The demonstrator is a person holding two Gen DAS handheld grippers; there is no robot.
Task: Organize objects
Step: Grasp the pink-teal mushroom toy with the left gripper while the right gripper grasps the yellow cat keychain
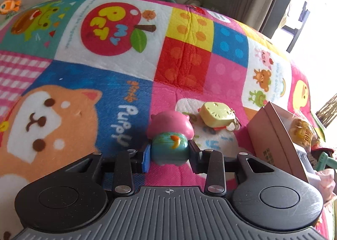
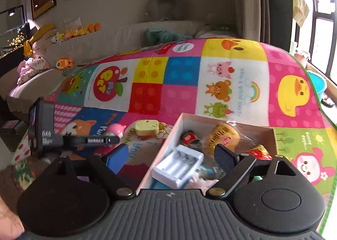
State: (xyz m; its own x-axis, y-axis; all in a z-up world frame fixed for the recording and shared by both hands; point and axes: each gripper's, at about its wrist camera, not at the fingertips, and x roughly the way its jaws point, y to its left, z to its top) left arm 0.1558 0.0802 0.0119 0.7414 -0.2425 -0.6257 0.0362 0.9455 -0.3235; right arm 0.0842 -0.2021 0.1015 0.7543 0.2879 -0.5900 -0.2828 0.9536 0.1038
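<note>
My left gripper (image 1: 169, 151) is shut on a small toy figure (image 1: 169, 134) with a pink head and a teal body, just above the colourful blanket (image 1: 84, 71). The same toy shows in the right wrist view (image 2: 115, 130), with the left gripper's arm (image 2: 84, 140) beside it. A pale yellow keychain toy (image 1: 214, 113) lies on the blanket beyond it, also seen from the right (image 2: 146, 127). My right gripper (image 2: 171, 159) is open over a pink cardboard box (image 2: 166, 139) that holds a white battery charger (image 2: 179, 165), a wrapped yellow toy (image 2: 225, 137) and other small items.
The box (image 1: 271, 132) stands right of the left gripper. A beige sofa (image 2: 105, 44) with plush toys (image 2: 38, 50) runs behind the blanket. A teal cloth (image 2: 162, 35) lies at the blanket's far edge. A window (image 2: 322, 36) and a blue tub (image 2: 318, 84) are at the right.
</note>
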